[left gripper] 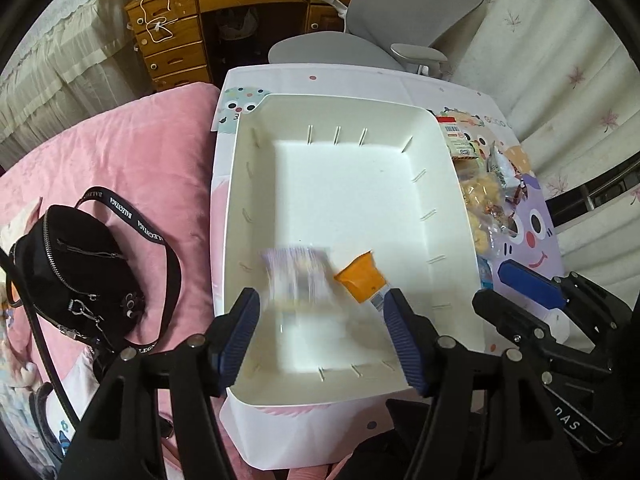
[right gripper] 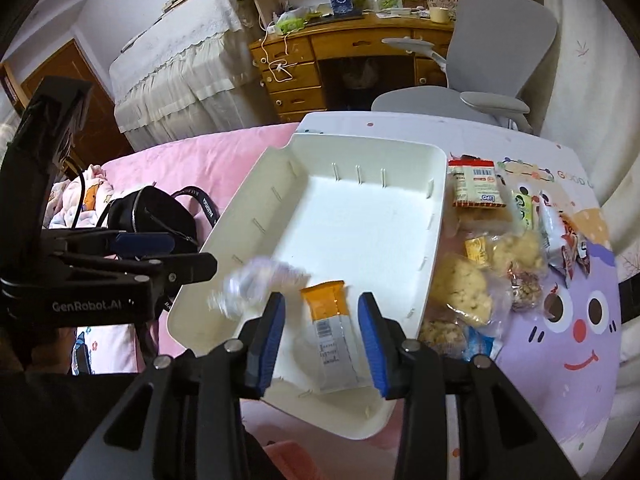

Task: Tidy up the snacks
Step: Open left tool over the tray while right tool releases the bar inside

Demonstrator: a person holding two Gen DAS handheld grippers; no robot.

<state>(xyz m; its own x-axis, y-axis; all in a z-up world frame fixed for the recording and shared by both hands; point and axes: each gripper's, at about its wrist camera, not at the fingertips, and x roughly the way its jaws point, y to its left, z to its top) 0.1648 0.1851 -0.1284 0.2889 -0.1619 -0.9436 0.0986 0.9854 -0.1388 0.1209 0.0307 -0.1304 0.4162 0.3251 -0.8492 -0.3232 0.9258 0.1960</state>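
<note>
Two snack packets lay in the white tray (left gripper: pixel 448 184) at this moment. One, an orange-and-white packet (right gripper: pixel 330 332), rested flat on the tray floor near the front wall. The other, a pale packet (left gripper: pixel 298 276), appeared only as a motion-blurred streak just left of the orange one, so I could not tell its print or whether it had settled.

My left gripper (left gripper: pixel 322 334) pointed steeply down over the tray's front part. Its blue pads stood spread apart, one on either side of the blurred packet, and neither pad pressed on it. My right gripper (right gripper: pixel 322 334) hung over the orange-and-white packet with its pads parted and clear of the wrapper on both sides; nothing was pinched.

The tray sat on a cartoon-printed table (right gripper: pixel 576 320). The remaining snacks (right gripper: pixel 500 240) lay in a loose heap on the table just beside the tray's right wall: a red-and-white packet at the far end, clear bags of pale yellow puffs nearer, and several small wrappers between.

A black shoulder bag (left gripper: pixel 76 276) lay on the pink bedding (left gripper: pixel 140 168) to the left of the table, well apart from the tray.
</note>
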